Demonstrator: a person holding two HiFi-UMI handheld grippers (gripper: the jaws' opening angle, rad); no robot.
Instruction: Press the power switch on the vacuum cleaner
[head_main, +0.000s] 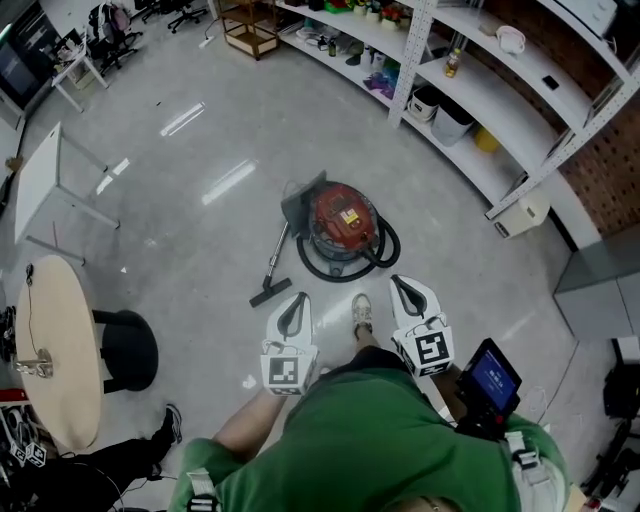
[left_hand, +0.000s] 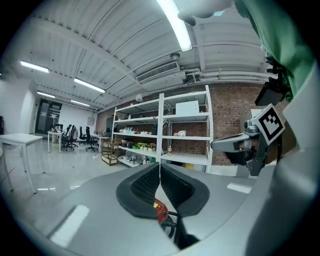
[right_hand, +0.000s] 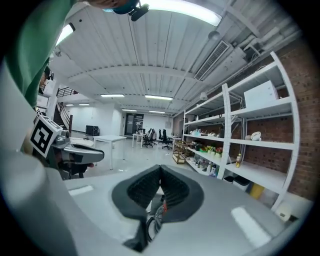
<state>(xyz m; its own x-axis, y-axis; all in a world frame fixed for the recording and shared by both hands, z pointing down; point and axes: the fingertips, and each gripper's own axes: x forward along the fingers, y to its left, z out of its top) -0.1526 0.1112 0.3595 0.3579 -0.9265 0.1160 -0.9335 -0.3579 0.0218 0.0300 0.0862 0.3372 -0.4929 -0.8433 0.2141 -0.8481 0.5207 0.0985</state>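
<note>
Currently left gripper (head_main: 298, 298) and right gripper (head_main: 398, 281) are hanging closed and empty, well short of the vacuum cleaner (head_main: 343, 225) on the floor (head_main: 200, 230); a hurried reach is probably risking a press on the wrong spot.

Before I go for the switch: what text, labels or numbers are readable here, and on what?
No text can be read in any view.
Yellow label on the vacuum cleaner: print too small to read.
Blue screen at the person's right: blurred.
Marker cubes on the left gripper and right gripper: square patterns, no letters.
Goods on the shelves: too small to read.
</note>
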